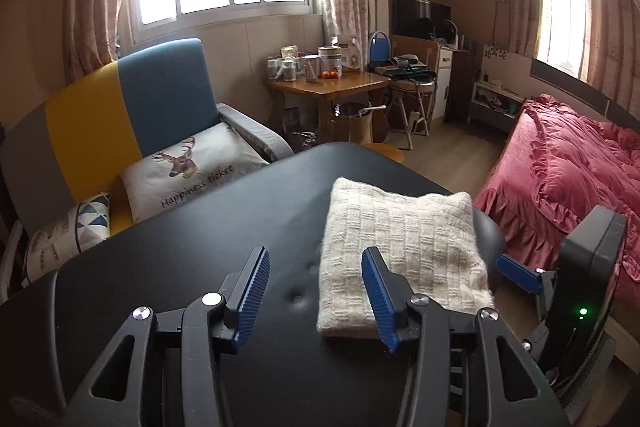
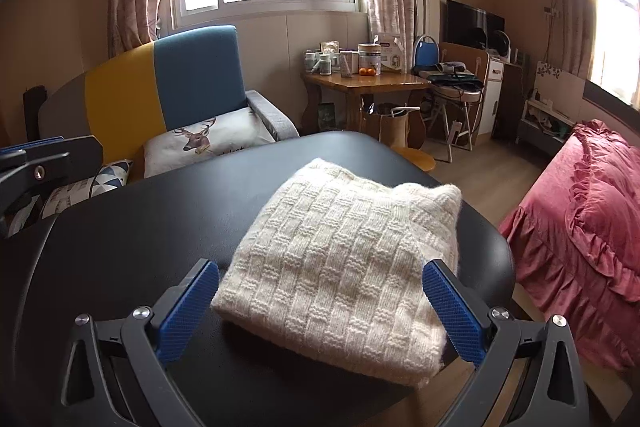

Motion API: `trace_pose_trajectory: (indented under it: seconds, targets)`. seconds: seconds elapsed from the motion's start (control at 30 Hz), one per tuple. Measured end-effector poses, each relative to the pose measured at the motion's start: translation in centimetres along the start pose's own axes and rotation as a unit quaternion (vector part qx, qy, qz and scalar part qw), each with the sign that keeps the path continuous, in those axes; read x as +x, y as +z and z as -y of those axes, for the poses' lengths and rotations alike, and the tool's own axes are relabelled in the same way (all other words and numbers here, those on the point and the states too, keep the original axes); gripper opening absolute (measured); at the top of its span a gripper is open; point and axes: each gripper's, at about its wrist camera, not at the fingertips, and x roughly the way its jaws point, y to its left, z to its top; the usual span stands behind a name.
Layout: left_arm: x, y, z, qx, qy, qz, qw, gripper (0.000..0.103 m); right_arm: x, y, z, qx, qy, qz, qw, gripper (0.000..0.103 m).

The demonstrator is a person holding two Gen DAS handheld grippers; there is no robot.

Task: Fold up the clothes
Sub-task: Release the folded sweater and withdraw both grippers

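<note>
Left tool (image 1: pixel 316 291) and right tool (image 2: pixel 320 311) both spread wide, empty, pointing downward.

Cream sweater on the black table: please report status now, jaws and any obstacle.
Left gripper open, right gripper open, both jaws empty. Cream sweater folded, lying flat on black table. Nothing in the way.

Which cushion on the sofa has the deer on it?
The white deer cushion by the sofa's armrest; the other cushion shows blue triangles.

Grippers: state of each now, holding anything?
Left gripper: open, holding nothing, above the table.
Right gripper: open wide, holding nothing; folded sweater lies on the table between its fingers, untouched.
</note>
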Motion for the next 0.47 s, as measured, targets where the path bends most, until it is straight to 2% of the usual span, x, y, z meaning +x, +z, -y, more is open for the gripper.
trace_pose_trajectory:
  seconds: [0.13,0.2,0.37,0.47]
  targets:
    - [0.7,-0.1,0.5,-0.003,-0.019,-0.016,0.9997,0.049,0.5,-0.5,0.1,0.003,-0.002,-0.007,1.0,0.103]
    - [0.9,-0.3,0.6,-0.003,-0.023,-0.011,0.9997,0.049,0.7,-0.7,0.2,0.004,-0.004,-0.011,1.0,0.103]
    - [0.5,-0.5,0.8,0.008,-0.008,0.021,0.9997,0.045,1.4,-1.1,0.3,0.005,-0.004,-0.021,1.0,0.103]
    - [0.7,-0.5,1.0,0.012,-0.009,0.015,0.9998,0.045,1.6,-1.3,0.4,0.006,-0.006,-0.024,1.0,0.103]
